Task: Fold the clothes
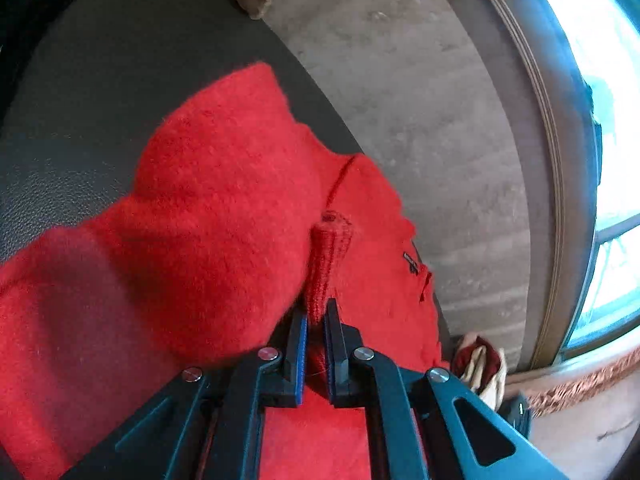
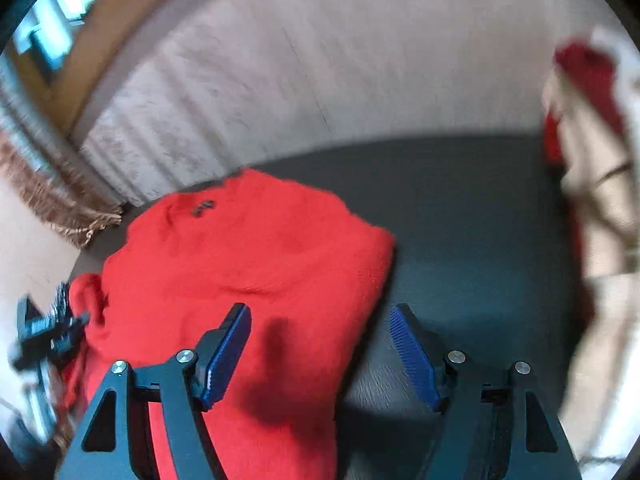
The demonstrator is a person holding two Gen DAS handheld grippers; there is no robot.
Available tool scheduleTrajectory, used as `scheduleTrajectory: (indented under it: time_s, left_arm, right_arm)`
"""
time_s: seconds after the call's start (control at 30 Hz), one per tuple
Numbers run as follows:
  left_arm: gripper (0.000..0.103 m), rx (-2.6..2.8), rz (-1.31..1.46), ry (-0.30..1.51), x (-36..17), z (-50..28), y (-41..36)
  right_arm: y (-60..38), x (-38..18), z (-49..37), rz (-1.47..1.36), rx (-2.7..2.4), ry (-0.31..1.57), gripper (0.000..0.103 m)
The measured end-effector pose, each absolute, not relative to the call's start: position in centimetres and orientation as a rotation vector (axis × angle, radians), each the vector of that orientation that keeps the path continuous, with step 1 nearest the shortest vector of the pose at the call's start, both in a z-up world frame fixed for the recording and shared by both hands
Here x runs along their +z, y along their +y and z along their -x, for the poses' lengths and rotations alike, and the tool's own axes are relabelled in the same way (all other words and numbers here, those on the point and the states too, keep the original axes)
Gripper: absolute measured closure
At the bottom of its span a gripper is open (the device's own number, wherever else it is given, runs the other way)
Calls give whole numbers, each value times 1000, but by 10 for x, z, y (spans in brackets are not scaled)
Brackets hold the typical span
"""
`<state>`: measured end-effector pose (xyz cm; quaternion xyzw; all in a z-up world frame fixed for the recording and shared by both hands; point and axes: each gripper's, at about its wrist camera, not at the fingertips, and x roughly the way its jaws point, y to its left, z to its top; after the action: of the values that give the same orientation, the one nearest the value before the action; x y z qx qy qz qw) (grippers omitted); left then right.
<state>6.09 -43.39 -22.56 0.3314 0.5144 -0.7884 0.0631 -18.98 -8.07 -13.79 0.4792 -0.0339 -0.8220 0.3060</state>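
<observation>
A fuzzy red sweater [image 1: 208, 200] lies bunched on a dark leather-like surface [image 1: 80, 80]. My left gripper [image 1: 316, 316] is shut on the sweater's ribbed cuff [image 1: 328, 248], which sticks up from between the blue pads. In the right wrist view the same sweater [image 2: 248, 256] covers the left half of the dark surface [image 2: 472, 216]. My right gripper [image 2: 320, 320] hovers open over the sweater's right edge with nothing between its fingers. At the far left of that view the left gripper [image 2: 60, 332] shows blurred, holding red fabric.
A pale carpet [image 1: 400, 100] lies beyond the dark surface. A window [image 1: 600, 120] in a wooden frame is on the right. A beige and dark red heap of cloth [image 2: 592, 160] sits at the right edge. A fringed brown cloth [image 2: 52, 204] hangs at the left.
</observation>
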Motion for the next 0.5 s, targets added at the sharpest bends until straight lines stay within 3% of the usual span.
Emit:
scheduleTrajectory:
  time_s: [0.07, 0.1, 0.13, 0.27, 0.47, 0.5]
  left_arm:
    - [97, -2443, -968, 1554, -215, -70, -437]
    - [97, -2484, -940, 1558, -208, -72, -440]
    - [97, -2559, -892, 1533, -195, -72, -439]
    - [97, -2698, -815, 1472, -170, -68, -438]
    - [95, -2564, -1152, 1156, -216, -57, -415]
    - [95, -2562, -1150, 1138, -219, -60, -413]
  right_arm:
    - [-91, -154, 206, -1344, -2144, -107, 53]
    - [-97, -151, 206, -1319, -2150, -81, 83]
    - [-102, -148, 204, -1290, -2157, -54, 87]
    - [-108, -129, 200, -1165, -2262, 58, 91]
    - [-95, -156, 202, -1223, -2337, 158, 90]
    - [-95, -156, 201, -1223, -2354, 163, 84]
